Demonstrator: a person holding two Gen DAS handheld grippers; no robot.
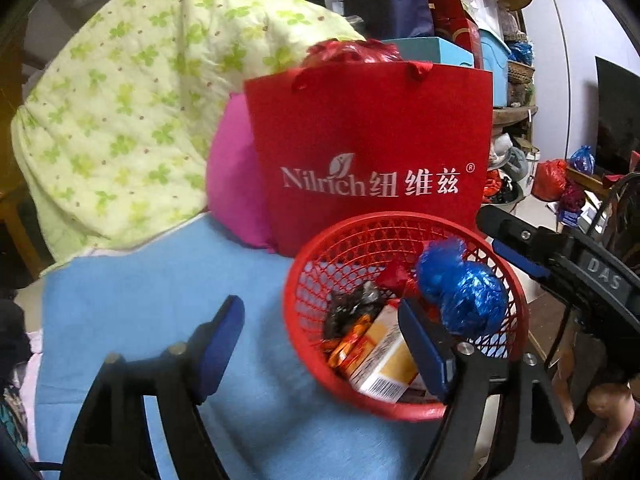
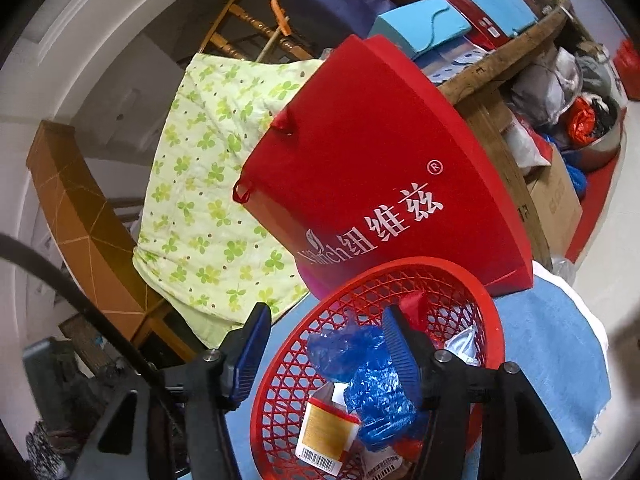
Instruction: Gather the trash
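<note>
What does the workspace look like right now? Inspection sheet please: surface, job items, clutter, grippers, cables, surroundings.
Surface: blue cloth under the basket.
Job's things: red mesh basket holds a crumpled blue plastic bag, a yellow-white carton with a barcode, a dark wrapper and an orange wrapper.
Clutter: red Nilrich paper bag upright behind the basket; pink item beside it; green-print quilt.
Grippers: left gripper jaws open, empty; right gripper jaws open over the basket, nothing clamped.
Cables: black cable in the right wrist view.
Surroundings: stacked boxes and bags on shelves.
</note>
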